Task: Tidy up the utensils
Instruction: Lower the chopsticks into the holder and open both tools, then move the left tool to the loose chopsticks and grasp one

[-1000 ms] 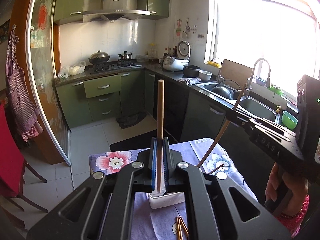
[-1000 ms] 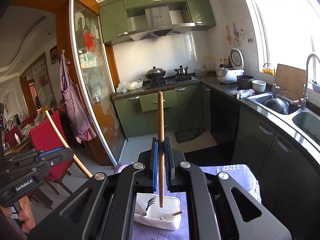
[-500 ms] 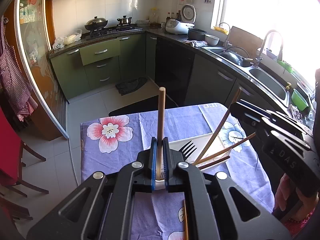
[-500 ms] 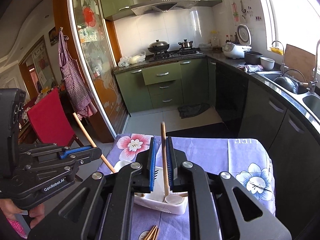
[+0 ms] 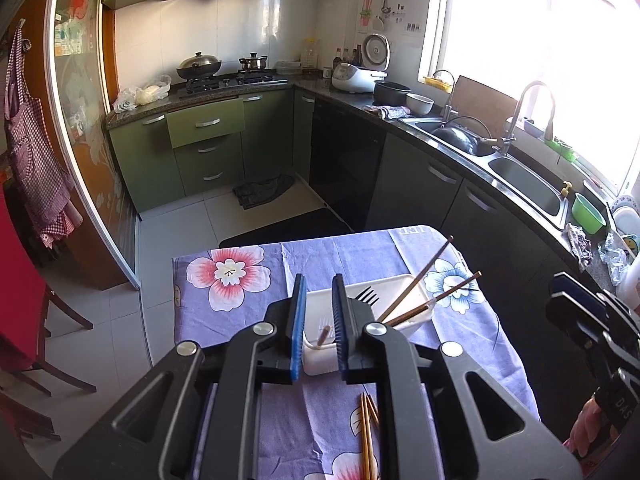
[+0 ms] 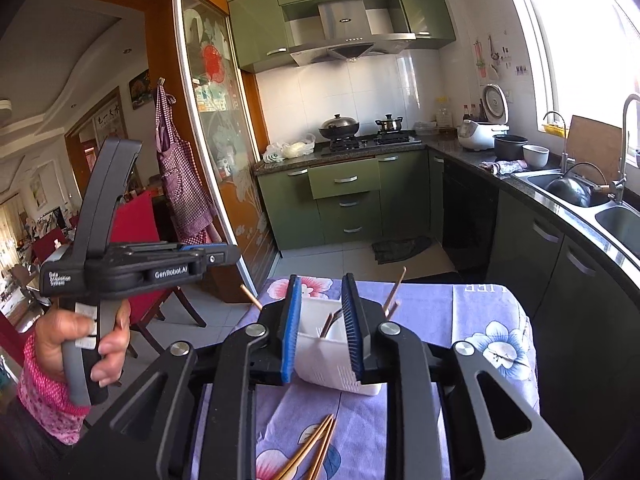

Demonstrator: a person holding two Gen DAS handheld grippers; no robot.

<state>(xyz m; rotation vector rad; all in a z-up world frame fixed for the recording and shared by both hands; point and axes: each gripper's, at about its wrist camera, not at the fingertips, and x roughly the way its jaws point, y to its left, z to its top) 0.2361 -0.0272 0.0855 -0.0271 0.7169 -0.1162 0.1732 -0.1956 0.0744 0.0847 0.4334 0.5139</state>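
My left gripper [image 5: 319, 314] hangs over the near end of a white utensil tray [image 5: 400, 284], its jaws opening. A wooden chopstick [image 5: 323, 335] lies loose in the tray below the gap, untouched by the pads. A black fork [image 5: 366, 294] and two more chopsticks [image 5: 424, 272] lean out of the tray to the right. My right gripper [image 6: 320, 320] is also opening, with the tray [image 6: 336, 372] showing between its blue pads and nothing gripped. Chopsticks [image 6: 394, 288] stick up out of the tray behind the right jaw.
The tray sits on a purple flowered cloth [image 5: 224, 320] over a small table. Several loose chopsticks [image 5: 366, 432] lie on the cloth in front of the tray. A hand [image 6: 80, 344] holds the left gripper's handle. Green kitchen cabinets and a sink counter [image 5: 520, 168] lie beyond.
Both grippers came down toward the tray and their jaws parted. The chopstick each one held upright is now out of the pads and lying in the tray.
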